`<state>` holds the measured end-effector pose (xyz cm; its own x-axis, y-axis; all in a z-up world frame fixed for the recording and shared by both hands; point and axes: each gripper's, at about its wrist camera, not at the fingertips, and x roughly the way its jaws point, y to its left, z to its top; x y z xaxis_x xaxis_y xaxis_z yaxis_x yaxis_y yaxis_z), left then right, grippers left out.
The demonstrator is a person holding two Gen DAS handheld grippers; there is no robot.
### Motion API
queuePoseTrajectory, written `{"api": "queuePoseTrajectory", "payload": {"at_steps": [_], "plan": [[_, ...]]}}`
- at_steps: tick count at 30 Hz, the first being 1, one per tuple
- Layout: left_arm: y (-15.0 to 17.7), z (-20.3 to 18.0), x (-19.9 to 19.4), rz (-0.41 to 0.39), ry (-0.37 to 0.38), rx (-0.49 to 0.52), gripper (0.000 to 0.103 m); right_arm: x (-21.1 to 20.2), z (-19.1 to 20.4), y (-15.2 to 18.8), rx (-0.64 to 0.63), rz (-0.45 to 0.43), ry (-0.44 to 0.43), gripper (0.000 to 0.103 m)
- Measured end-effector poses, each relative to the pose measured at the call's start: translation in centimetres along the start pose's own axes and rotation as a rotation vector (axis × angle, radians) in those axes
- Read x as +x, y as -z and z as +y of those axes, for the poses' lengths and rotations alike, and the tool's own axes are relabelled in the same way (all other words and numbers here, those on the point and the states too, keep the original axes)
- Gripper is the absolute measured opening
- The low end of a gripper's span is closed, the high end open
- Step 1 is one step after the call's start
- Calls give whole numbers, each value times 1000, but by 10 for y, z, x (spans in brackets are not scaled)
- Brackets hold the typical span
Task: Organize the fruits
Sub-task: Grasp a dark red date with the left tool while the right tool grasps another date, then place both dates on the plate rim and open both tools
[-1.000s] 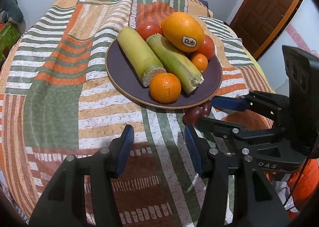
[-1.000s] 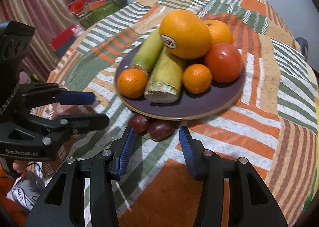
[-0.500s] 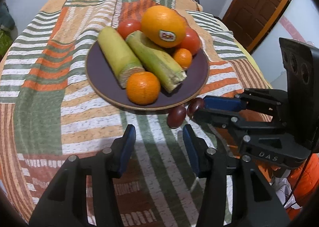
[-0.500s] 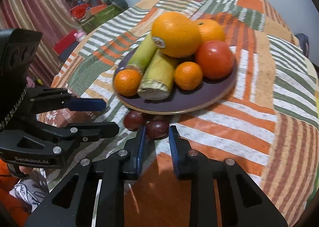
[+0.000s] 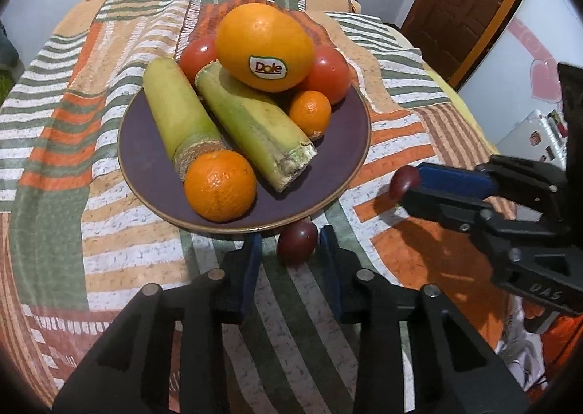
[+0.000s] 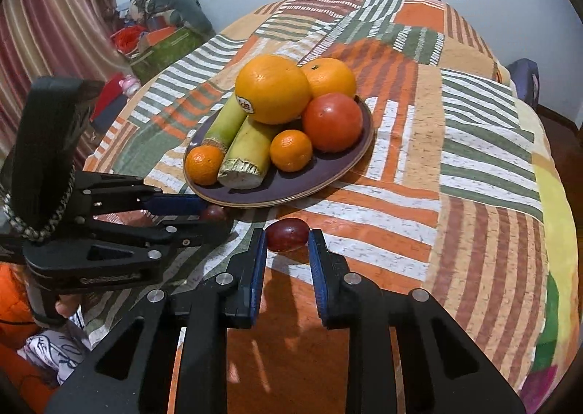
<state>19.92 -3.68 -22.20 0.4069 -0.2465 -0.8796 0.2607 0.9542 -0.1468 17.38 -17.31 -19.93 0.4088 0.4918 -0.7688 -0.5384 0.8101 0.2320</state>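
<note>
**Two claws, two dark red fruits at the plate's near edge**

Our right claw (image 6: 286, 244) is closed most of the way around a dark red fruit (image 6: 287, 234), holding it by its two ends between the blue pads. In the left view the same fruit (image 5: 404, 181) sits at the tip of that claw, raised off the cloth with its shadow below. Our left claw (image 5: 289, 243) stands partly open with a second dark red fruit (image 5: 297, 240) between its fingertips. There is a gap on each side of the fruit, so we see no grip. That fruit lies on the cloth, just beside the near rim of the plate (image 5: 145, 159).

The purple plate holds a large orange (image 5: 265, 46) with a Dole sticker resting on top of the pile, two green cane pieces (image 5: 178, 115), two tomatoes (image 5: 329, 73), and two small oranges (image 5: 219, 185), one at the near edge and one to the right. The right view shows another orange (image 6: 329, 77) at the far side.

Everything rests on a striped patchwork cloth (image 5: 54, 177) in orange, green and white. A wooden door (image 5: 470, 6) stands far right in the left view. In the right view a striped curtain (image 6: 43, 24) and a heap of clutter (image 6: 160, 28) lie far left, with a pale wall behind.

The cloth lies bare to the left of the plate and to its right in the right view. The two claws sit near each other at the plate's near side.
</note>
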Motion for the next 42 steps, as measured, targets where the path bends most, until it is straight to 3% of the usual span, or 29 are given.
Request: {"api": "queuePoseTrajectory", "payload": {"at_steps": [2, 11, 24, 42], "plan": [[1, -2, 0, -3, 13, 10, 20, -1, -1, 0, 3, -2, 0, 22], [2, 5, -14, -19, 20, -12, 20, -3, 5, -8, -3, -25, -9, 22], [-11, 46, -64, -164, -62, -101, 20, -5, 11, -28, -20, -79, -11, 22], [-22, 72, -24, -91, -48, -161, 20, 24, 7, -30, -14, -18, 9, 23]]}}
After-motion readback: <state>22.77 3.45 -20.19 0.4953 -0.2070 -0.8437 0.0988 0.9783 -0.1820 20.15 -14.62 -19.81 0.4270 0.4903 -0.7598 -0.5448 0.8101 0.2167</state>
